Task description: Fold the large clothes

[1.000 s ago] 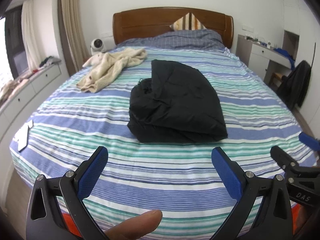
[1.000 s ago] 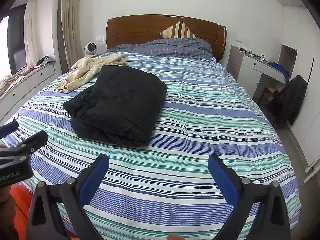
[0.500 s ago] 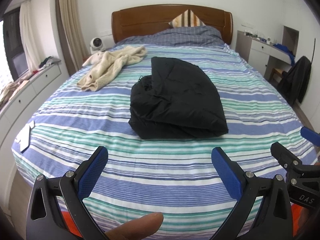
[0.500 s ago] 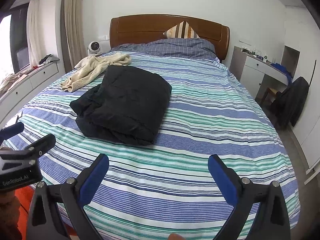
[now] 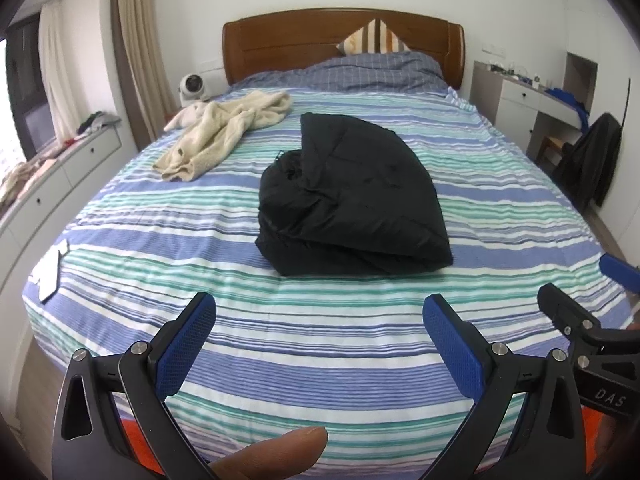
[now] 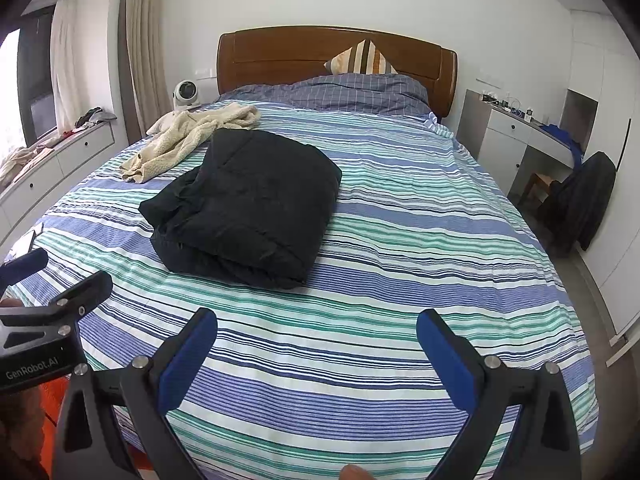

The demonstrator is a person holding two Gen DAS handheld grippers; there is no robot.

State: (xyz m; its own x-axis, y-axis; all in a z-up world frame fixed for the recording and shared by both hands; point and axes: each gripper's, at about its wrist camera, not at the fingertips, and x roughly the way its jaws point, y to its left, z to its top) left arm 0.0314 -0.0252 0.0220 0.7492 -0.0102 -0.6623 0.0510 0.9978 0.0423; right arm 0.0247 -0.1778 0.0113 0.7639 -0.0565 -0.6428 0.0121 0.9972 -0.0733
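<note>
A black garment lies folded in a thick bundle in the middle of the striped bed; it also shows in the right wrist view. A cream fleece garment lies crumpled at the far left of the bed, also in the right wrist view. My left gripper is open and empty, held above the bed's near end, short of the black bundle. My right gripper is open and empty, to the right of the left one. Neither touches any cloth.
A wooden headboard and pillows stand at the far end. A small fan sits left of the bed. A white drawer unit runs along the left wall. A desk and a chair with a dark coat stand on the right.
Both grippers have drawn back and risen slightly from the bed, so the black bundle looks a little farther off. Both stay open. The clothes have not moved.
</note>
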